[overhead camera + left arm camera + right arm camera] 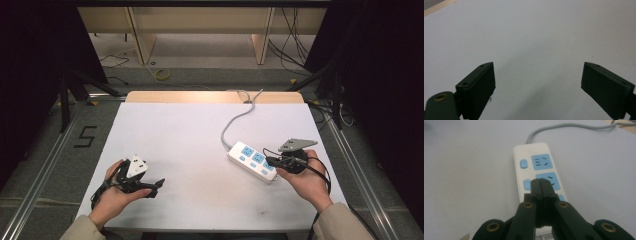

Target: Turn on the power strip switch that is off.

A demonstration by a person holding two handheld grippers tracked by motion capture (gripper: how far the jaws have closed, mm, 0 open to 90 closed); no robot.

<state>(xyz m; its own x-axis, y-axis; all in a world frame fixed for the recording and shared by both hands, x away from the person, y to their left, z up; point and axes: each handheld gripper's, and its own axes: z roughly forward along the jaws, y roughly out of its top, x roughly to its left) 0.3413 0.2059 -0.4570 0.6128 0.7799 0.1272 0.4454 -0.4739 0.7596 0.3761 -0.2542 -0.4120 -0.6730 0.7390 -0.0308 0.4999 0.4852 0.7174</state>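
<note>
A white power strip (pixel 252 161) with blue sockets and blue switches lies at the right of the white table, its grey cable (pixel 235 120) running to the far edge. My right gripper (pixel 271 161) hovers over the strip's near end, jaws shut with nothing between them; in the right gripper view the closed tips (pixel 540 183) sit above the middle blue socket (pixel 551 182) of the power strip (pixel 537 167). My left gripper (pixel 156 186) rests low at the near left, open. In the left gripper view its two black pads (pixel 480 87) stand wide apart over bare table.
The white table top (pixel 190 150) has a wooden strip at its far edge (pixel 210 96). A white plate with markers (pixel 137 167) rides on the left gripper. Beyond the table are a floor, loose cables (pixel 160 74) and wooden furniture legs. A "5" mark (pixel 85 136) lies on the floor at left.
</note>
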